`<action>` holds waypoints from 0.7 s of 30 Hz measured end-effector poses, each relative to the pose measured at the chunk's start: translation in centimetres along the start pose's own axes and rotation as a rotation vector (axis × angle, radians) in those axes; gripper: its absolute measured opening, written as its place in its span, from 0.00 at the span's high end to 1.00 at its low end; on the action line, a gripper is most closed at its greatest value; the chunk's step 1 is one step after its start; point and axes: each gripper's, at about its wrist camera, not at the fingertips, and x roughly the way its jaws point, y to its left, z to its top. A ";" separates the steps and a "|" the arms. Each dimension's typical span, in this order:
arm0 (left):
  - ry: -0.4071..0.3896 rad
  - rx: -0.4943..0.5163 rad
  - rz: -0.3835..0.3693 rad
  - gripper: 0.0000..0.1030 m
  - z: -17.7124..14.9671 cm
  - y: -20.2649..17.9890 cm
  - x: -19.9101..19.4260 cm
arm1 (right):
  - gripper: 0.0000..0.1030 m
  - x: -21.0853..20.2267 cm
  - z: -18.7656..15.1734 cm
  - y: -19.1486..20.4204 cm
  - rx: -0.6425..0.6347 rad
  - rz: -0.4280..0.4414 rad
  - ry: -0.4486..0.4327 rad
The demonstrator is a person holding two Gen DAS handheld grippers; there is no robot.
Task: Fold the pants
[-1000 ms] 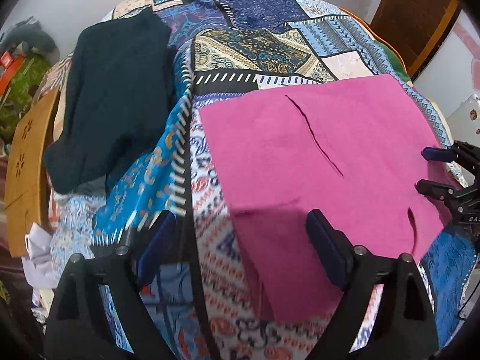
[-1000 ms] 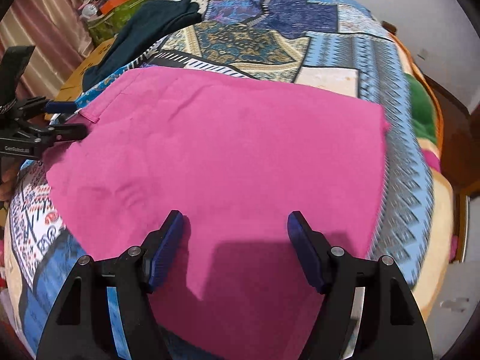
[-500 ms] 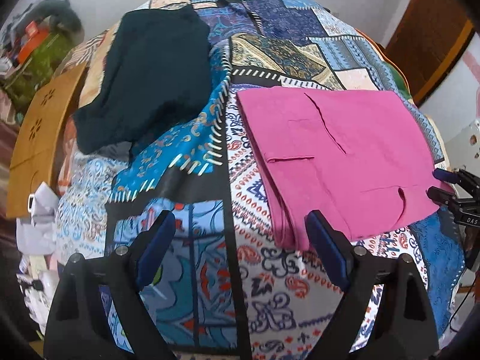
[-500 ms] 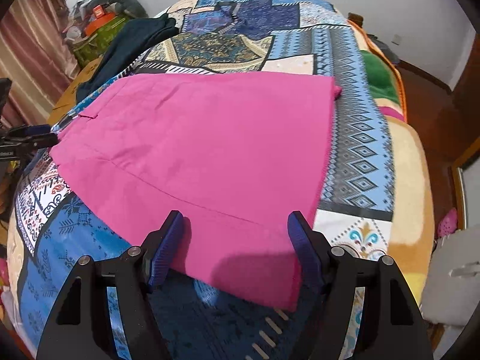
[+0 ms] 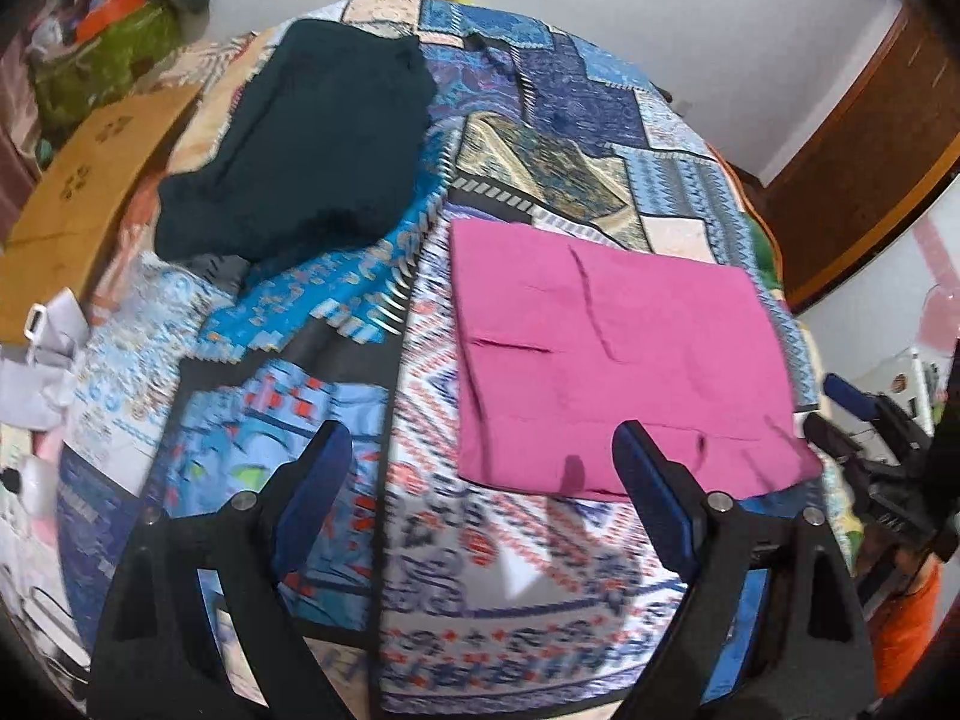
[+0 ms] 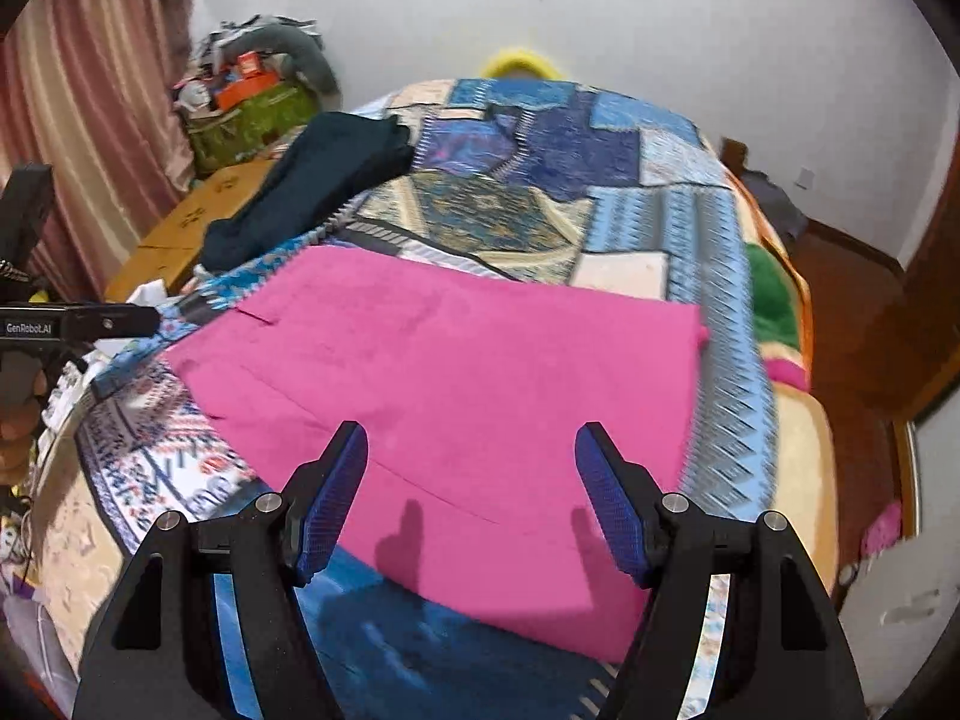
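The pink pants (image 5: 618, 360) lie folded into a flat rectangle on the patchwork bedspread (image 5: 540, 138); they also show in the right wrist view (image 6: 468, 396). My left gripper (image 5: 486, 480) is open and empty, held back above the bed at the pants' near left edge. My right gripper (image 6: 474, 498) is open and empty, above the pants' near edge. The right gripper also shows at the right edge of the left wrist view (image 5: 840, 408), apart from the pants' corner. The left gripper's body shows at the left edge of the right wrist view.
A folded dark teal garment (image 5: 306, 138) lies on the bed's far left, also in the right wrist view (image 6: 312, 180). A wooden board (image 5: 78, 180) and a cluttered green bag (image 6: 246, 114) stand beside the bed. A brown door (image 5: 864, 138) is at right.
Both grippers have pulled back and up from the pants, which now look smaller. The pants stay flat on the bed.
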 end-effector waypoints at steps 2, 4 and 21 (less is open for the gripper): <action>0.021 -0.015 -0.034 0.14 -0.3 -0.4 0.4 | 0.34 1.1 0.1 0.9 -0.017 0.014 0.010; 0.051 -0.034 -0.074 0.14 -0.7 -0.7 0.8 | 0.34 2.3 0.1 1.5 -0.036 0.018 0.027; 0.164 -0.265 -0.315 0.14 0.4 -0.9 5.3 | 0.34 6.1 -2.1 2.1 0.005 0.104 0.160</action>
